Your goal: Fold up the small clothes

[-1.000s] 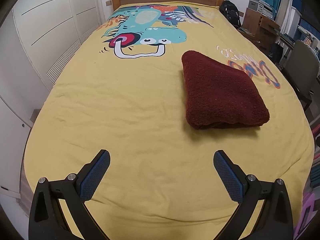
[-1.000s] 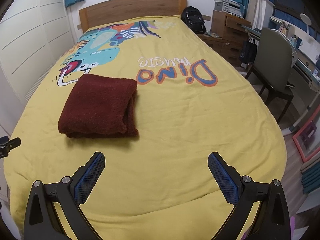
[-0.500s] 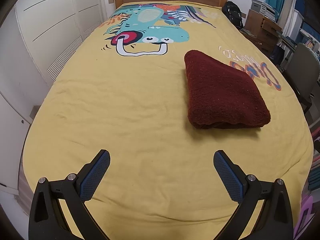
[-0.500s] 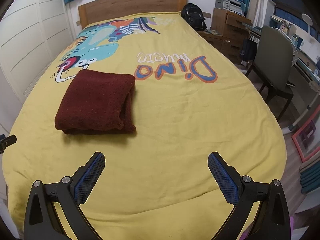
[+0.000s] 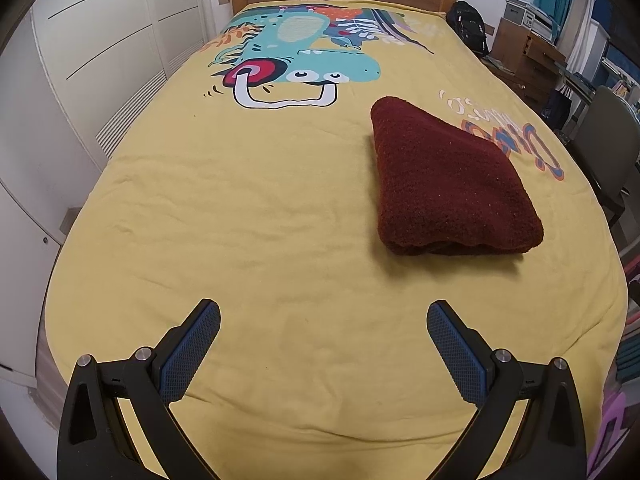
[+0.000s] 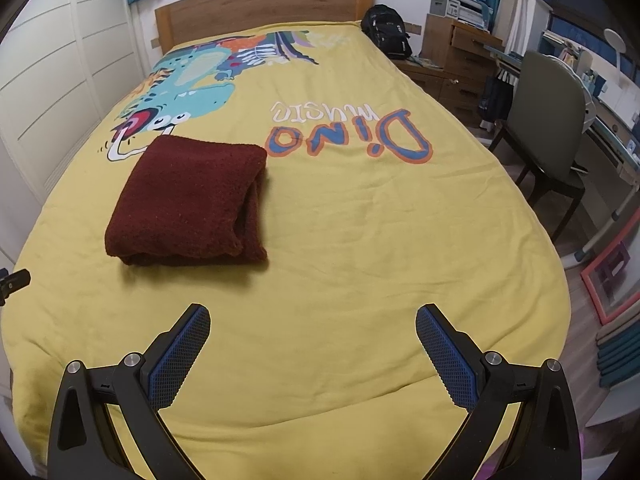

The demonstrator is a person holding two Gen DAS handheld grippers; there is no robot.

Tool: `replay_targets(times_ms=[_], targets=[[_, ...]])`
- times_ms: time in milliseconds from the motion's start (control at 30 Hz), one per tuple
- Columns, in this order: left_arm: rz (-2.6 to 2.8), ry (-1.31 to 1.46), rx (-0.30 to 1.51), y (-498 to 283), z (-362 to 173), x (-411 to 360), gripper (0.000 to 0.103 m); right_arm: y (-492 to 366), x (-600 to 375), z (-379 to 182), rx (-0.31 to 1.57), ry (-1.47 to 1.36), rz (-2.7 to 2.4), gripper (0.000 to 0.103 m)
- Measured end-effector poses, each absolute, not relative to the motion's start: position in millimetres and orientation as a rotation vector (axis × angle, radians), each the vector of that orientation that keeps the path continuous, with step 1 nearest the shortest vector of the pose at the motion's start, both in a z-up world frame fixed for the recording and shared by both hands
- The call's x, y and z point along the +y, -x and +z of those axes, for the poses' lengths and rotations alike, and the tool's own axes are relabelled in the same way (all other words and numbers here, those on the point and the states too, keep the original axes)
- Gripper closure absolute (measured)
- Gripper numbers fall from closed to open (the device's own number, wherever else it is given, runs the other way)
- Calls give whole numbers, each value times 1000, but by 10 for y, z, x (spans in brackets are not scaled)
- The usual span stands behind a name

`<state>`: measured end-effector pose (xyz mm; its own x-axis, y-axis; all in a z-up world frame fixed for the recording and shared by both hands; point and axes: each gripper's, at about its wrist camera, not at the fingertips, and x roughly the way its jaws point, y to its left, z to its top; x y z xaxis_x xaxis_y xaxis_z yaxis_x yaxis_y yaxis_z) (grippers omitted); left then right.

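Observation:
A dark red fleece garment (image 5: 448,184) lies folded into a thick rectangle on the yellow bed cover (image 5: 240,208). In the right wrist view the garment (image 6: 188,204) lies left of centre, its folded layers facing right. My left gripper (image 5: 323,320) is open and empty, held above the cover near the foot of the bed, down and left of the garment. My right gripper (image 6: 313,322) is open and empty, down and right of the garment. Neither touches it.
The cover has a dinosaur print (image 5: 296,60) and "Dino music" lettering (image 6: 352,132). White wardrobe doors (image 5: 80,60) run along the left. A wooden headboard (image 6: 260,4), a black backpack (image 6: 386,32), drawers (image 6: 460,52) and a chair (image 6: 556,128) stand at the right.
Both grippers have drawn slightly back and tilted, so the garment sits a little further off in both views. The garment has not moved. Both grippers stay open.

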<state>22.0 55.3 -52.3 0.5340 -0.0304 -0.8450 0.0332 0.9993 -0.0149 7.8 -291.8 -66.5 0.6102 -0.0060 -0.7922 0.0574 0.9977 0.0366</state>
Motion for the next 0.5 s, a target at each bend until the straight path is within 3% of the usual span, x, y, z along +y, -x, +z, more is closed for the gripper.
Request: replay_targets(times_ms=[500], targets=[[-53,-8,1016,-206,-540,525,1,-96,-2937,-700,930,-47,-43,0]])
